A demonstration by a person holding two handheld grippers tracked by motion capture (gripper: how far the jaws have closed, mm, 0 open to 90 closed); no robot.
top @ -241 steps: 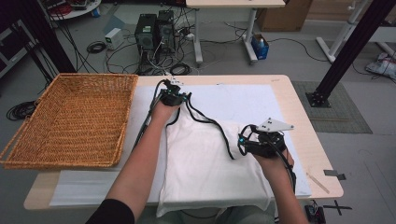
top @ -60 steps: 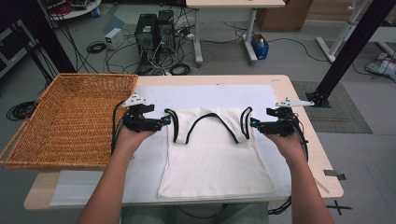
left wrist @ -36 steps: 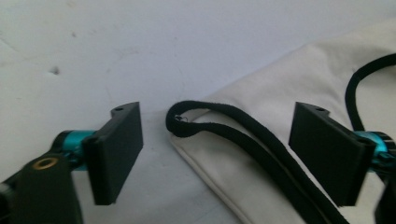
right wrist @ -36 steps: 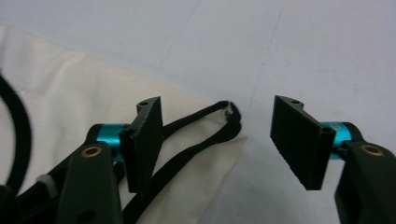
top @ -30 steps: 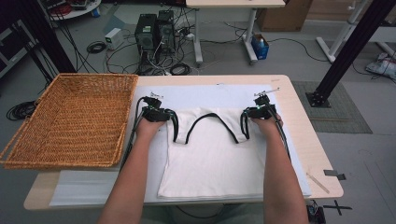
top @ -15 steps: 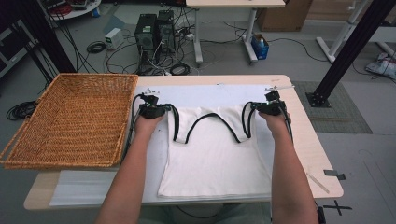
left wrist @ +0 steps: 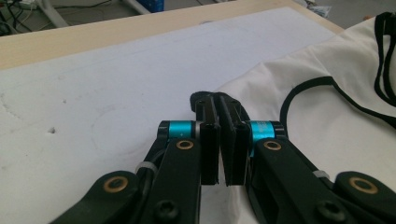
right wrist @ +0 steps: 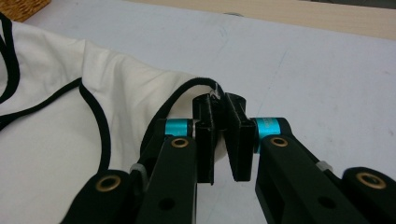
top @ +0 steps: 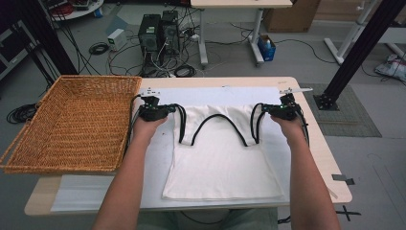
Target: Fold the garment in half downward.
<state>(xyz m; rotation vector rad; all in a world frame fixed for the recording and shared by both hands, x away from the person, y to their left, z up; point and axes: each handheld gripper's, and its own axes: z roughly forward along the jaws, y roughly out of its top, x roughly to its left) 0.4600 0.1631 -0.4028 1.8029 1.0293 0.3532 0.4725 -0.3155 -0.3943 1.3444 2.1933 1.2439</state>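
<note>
A white sleeveless top with black-trimmed straps point(top: 222, 163) lies flat at the table's centre, on a white sheet point(top: 95, 191). At ten o'clock of it, the left gripper point(top: 167, 111) pinches one shoulder strap tight; at two o'clock, the right gripper point(top: 265, 111) is clamped on the other. A woven wicker basket point(top: 72, 124) sits at nine o'clock.

Even soft light, slight blur

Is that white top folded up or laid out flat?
Mostly flat: the white top lies spread on the table, both claws pinching its shoulder straps.
</note>
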